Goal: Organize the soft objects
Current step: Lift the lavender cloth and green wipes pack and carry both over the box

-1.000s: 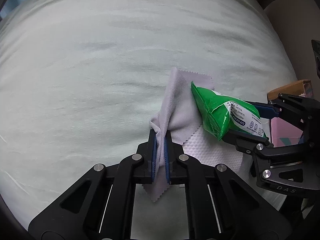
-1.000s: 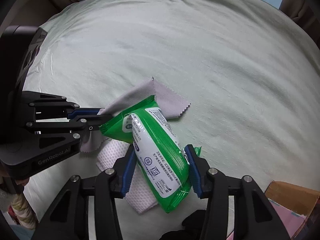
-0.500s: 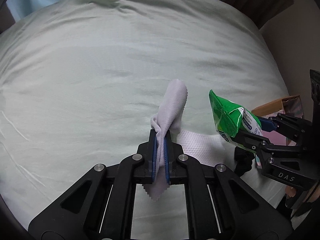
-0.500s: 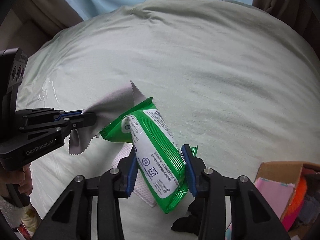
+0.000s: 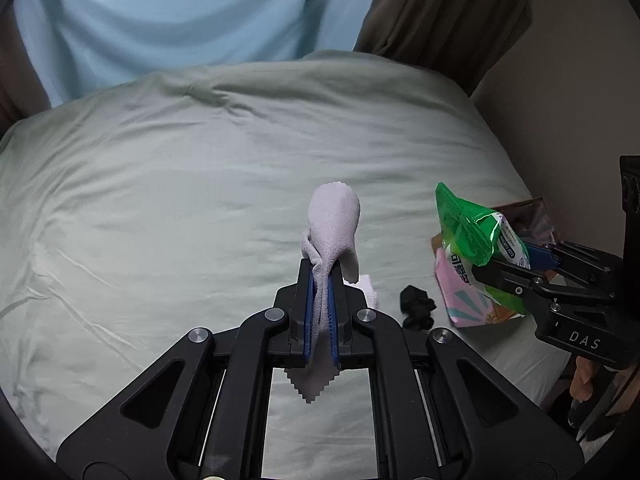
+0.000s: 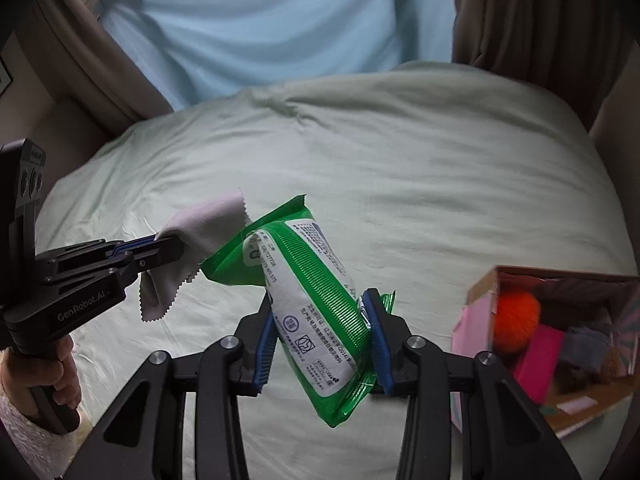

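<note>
Grey cloth (image 5: pixel 334 224) pinched between the blue pads (image 5: pixel 309 308) of the left gripper (image 5: pixel 320 280), jaws closed tight on it, 1 zigzag-cut corner hanging below the fingers and the rest bunched up past the tips, all of it lifted clear of the bed (image 5: pixel 160 208). Seen from the right wrist as well: same cloth (image 6: pixel 192 248) drooping from the left gripper (image 6: pixel 160 246), above the bed's left side. Just right of the left gripper's fingers, lying on the bed: white textured cloth (image 5: pixel 370 290), mostly hidden, then a small black item (image 5: pixel 416 306), too dark to identify. Further right, green wipes pack (image 6: pixel 316 308) clamped across its middle by the right gripper (image 6: pixel 322 334), jaws part-open to the pack's width, pack tilted and off the bed. Viewed from the left wrist, the pack (image 5: pixel 472 232) held in front of the box (image 5: pixel 532 216) at the bed's right edge. Cardboard box (image 6: pixel 600 404) open, with pink sides, holding an orange ball (image 6: pixel 516 316), a magenta block (image 6: pixel 536 356) and grey and brown soft pieces.
</note>
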A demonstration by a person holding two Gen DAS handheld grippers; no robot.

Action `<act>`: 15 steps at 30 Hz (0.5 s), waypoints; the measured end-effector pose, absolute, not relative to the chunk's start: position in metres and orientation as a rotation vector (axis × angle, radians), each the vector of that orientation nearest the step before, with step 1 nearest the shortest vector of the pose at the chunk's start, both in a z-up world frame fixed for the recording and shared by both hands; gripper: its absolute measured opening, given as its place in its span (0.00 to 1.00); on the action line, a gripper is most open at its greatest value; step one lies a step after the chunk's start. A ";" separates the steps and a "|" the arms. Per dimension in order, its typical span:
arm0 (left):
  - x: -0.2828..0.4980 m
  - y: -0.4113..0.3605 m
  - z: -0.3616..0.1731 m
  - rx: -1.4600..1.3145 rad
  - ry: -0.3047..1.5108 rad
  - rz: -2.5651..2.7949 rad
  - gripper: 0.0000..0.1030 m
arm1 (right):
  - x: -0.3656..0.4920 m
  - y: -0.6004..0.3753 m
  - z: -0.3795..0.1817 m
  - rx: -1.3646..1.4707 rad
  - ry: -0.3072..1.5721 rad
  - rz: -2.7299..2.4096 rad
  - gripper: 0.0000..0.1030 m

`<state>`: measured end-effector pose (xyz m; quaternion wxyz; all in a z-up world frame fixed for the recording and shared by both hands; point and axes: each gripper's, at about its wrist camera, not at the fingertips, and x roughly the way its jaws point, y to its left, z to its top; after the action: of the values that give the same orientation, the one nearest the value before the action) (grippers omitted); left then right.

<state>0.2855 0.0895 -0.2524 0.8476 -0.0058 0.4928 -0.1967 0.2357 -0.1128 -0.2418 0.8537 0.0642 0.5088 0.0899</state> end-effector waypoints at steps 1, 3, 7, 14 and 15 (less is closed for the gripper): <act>0.279 0.087 -0.241 -0.009 1.027 -0.420 0.05 | 0.230 -0.115 -0.233 0.140 1.060 0.181 0.37; 0.265 0.080 -0.218 0.000 1.003 -0.431 0.05 | 0.218 -0.121 -0.213 0.152 1.037 0.165 0.37; 0.243 0.061 -0.184 0.015 0.955 -0.454 0.05 | 0.193 -0.139 -0.175 0.179 0.981 0.135 0.37; 0.209 0.000 -0.139 0.033 0.892 -0.485 0.05 | 0.159 -0.197 -0.129 0.201 0.907 0.095 0.37; 0.204 -0.010 -0.135 0.033 0.885 -0.486 0.05 | 0.155 -0.206 -0.125 0.200 0.902 0.091 0.37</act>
<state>0.2042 -0.0104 -0.1351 0.8752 0.0158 0.4238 -0.2327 0.1554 -0.2063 -0.1246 0.8941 0.0966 0.4350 0.0440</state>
